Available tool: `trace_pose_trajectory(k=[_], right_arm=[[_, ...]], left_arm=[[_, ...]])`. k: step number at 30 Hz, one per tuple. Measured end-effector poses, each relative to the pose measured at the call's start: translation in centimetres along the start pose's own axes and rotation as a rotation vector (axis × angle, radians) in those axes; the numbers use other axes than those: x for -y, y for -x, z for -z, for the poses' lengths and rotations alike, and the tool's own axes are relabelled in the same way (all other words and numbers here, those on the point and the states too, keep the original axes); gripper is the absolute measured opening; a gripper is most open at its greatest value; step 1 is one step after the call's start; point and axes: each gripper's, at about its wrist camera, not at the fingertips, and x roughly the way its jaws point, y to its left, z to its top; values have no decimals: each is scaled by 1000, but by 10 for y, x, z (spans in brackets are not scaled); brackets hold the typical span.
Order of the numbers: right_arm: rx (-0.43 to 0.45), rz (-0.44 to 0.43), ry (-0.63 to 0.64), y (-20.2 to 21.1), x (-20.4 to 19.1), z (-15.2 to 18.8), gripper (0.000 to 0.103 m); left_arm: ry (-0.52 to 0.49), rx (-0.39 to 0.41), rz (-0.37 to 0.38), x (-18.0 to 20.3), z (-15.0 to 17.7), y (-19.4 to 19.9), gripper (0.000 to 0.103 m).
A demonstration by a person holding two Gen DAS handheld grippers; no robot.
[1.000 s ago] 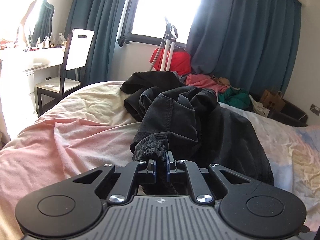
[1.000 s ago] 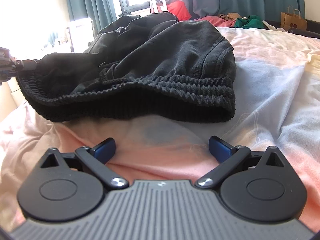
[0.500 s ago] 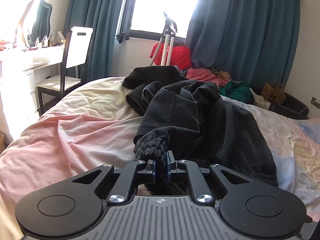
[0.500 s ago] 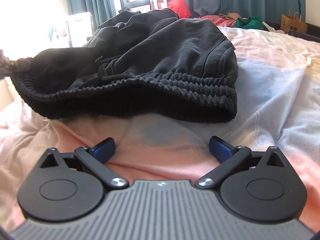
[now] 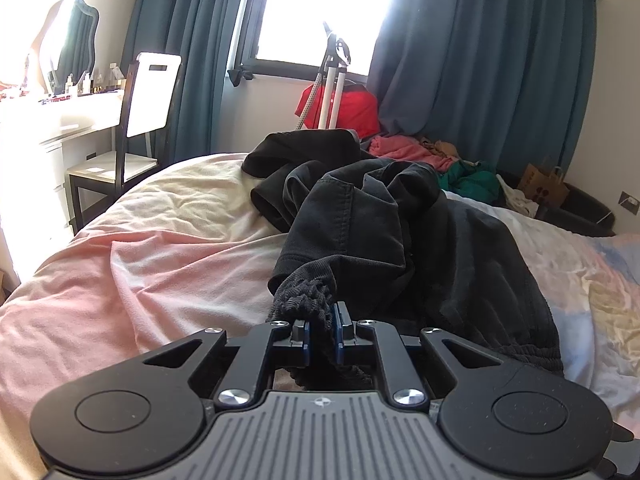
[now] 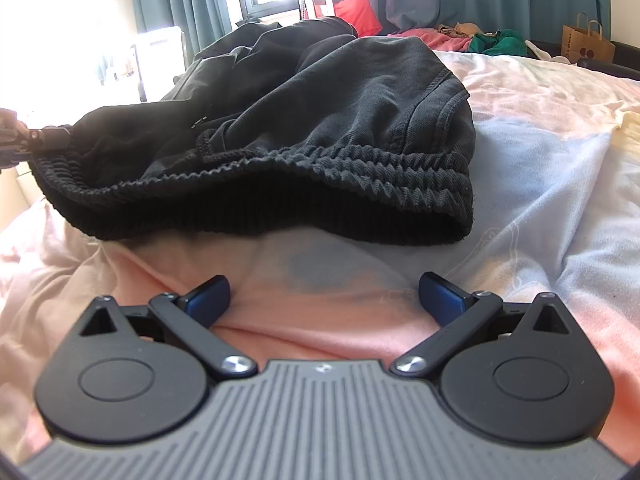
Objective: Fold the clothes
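pinching black garment [image 5: 360, 240] waistband, left hand-held gripper [image 5: 321, 320] angled down; right hand-held gripper [image 6: 324, 292] spread, empty.

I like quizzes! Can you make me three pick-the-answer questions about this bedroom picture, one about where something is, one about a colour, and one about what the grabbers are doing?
1. Where is the brown paper bag?
A. on the chair
B. past the far side of the bed, by the curtain
C. on the black trousers

2. What colour are the curtains?
A. yellow
B. white
C. dark blue-green

3. What is the right gripper doing?
A. standing open over the bedspread, holding nothing
C. pinching the paper bag
B. squeezing the waistband

Answers:
1 B: the bag stands beyond the bed, near the curtain.
2 C: both curtains beside the window are dark blue-green.
3 A: its blue pads are wide apart with only bedspread between them; it is the left gripper that pinches the ribbed waistband of the black trousers.
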Motion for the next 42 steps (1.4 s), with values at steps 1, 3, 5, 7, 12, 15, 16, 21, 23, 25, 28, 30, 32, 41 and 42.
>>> trace_pose_trajectory(k=[1, 3, 5, 7, 12, 15, 16, 21, 23, 25, 28, 30, 32, 41, 42], right_arm=[[0, 0, 0, 0, 0, 0, 103], [0, 0, 0, 0, 0, 0, 103], [0, 0, 0, 0, 0, 0, 103], [0, 0, 0, 0, 0, 0, 103], [0, 0, 0, 0, 0, 0, 103], [0, 0, 0, 0, 0, 0, 103], [0, 0, 0, 0, 0, 0, 103], [0, -1, 0, 0, 0, 0, 103], [0, -1, 0, 0, 0, 0, 103], [6, -2, -2, 0, 1, 0, 103], [4, -7, -4, -1, 1, 0, 103], [4, -10, -7, -1, 2, 0, 103], [4, -13, -10, -1, 3, 1, 103], [-42, 12, 48, -6, -4, -10, 103], [-47, 8, 48, -3, -3, -14, 103]], left_arm=[[2, -1, 1, 0, 0, 0, 12], [5, -2, 4, -1, 0, 0, 12], [2, -1, 5, -1, 1, 0, 12], [1, 2, 3, -1, 1, -1, 13], [4, 5, 2, -3, 3, -4, 13], [8, 8, 0, -4, 3, -5, 13], [12, 8, -1, -4, 3, -6, 13], [30, 14, -2, -5, 3, -5, 13], [42, 13, 3, -7, 3, -5, 13], [63, 11, 11, -10, 2, -4, 13], [116, 2, 23, -17, 0, -6, 13], [139, -4, 28, -21, -1, -8, 13], [159, -11, 32, -25, -2, -9, 13], [98, -65, 0, -14, -9, -13, 13], [73, -77, -7, -11, -12, -12, 13]])
